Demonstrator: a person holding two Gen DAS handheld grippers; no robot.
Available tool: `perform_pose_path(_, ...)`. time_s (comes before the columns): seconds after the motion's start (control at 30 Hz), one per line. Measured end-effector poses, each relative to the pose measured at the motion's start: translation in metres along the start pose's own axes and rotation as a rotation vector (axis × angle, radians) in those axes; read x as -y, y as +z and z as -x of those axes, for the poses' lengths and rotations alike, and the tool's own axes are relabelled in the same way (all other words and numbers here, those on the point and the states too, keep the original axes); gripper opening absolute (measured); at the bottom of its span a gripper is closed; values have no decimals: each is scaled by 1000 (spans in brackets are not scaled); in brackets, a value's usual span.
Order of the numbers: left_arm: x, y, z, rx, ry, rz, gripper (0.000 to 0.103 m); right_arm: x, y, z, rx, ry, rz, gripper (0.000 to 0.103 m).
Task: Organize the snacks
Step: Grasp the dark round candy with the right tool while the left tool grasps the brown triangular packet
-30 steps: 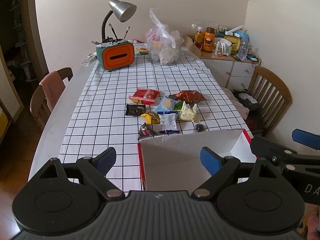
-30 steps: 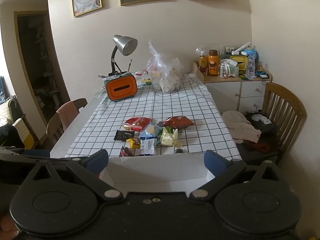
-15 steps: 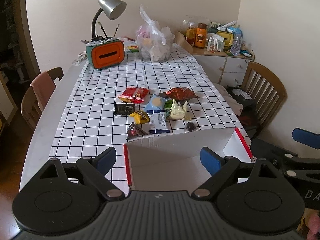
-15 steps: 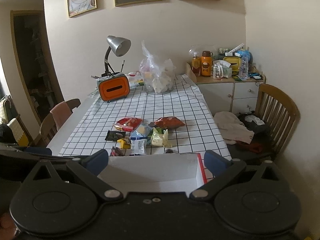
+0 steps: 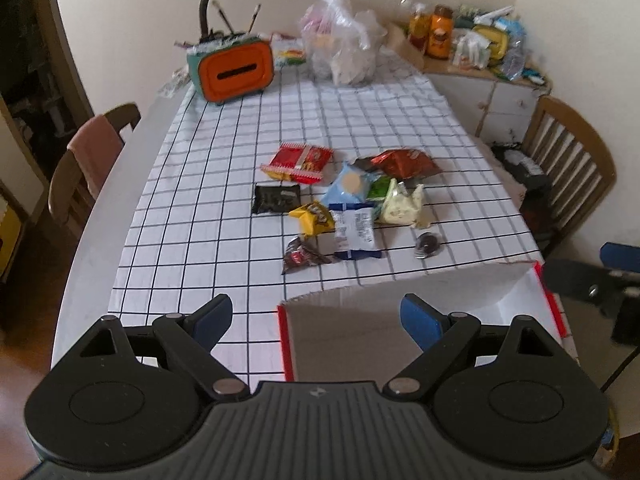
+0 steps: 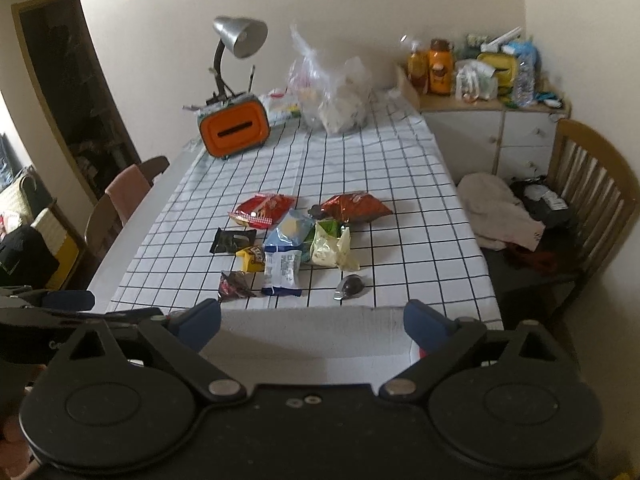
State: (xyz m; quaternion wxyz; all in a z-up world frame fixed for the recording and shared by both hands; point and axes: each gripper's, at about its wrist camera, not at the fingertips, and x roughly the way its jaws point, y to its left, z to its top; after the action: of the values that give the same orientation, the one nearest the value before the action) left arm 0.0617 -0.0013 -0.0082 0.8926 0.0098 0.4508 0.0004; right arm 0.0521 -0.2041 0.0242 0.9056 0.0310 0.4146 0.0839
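White card, edged in red, forms the open box [image 5: 420,312] at the near end of the counter [image 5: 192,216], probably set there as the bin for the snacks, close to both claws. The left claw [image 5: 316,316] and right claw [image 6: 312,320] both hover spread wide, holding nothing, above the box's near side.

The snacks lie in a loose cluster mid-counter, beyond the box: a red packet [image 5: 298,162], a reddish-brown crinkled bag [image 5: 404,164], a black sachet [image 5: 276,198], a yellow wrapped bar [image 5: 314,219], a pale blue pouch [image 5: 348,186], a white-and-blue packet [image 5: 356,236], a cream-and-green bag [image 5: 400,206], a dark maroon wrapper [image 5: 302,256] and a small round dark sweet [image 5: 428,245]. Several overlap; the sachet, wrapper and sweet lie apart, likely easier first picks.
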Motion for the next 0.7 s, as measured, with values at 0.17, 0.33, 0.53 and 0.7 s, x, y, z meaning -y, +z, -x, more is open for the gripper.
perform_pose_path(0.17,-8,23,-23,-44,25,4,92,17,33,-33,-91,24,-33,93)
perform_pose_path(0.33,-16,49,-48,-99,21,31,91,25,56,-69,-162,29,-44,91)
perform_pose_path(0.53,-27,76,-94,-195,31,82,92,31,71,-125,-279,18,-46,88)
perform_pose_path(0.7,-29,90,-130,-262,32,91,92,38,70,-176,-404,-1,-83,83)
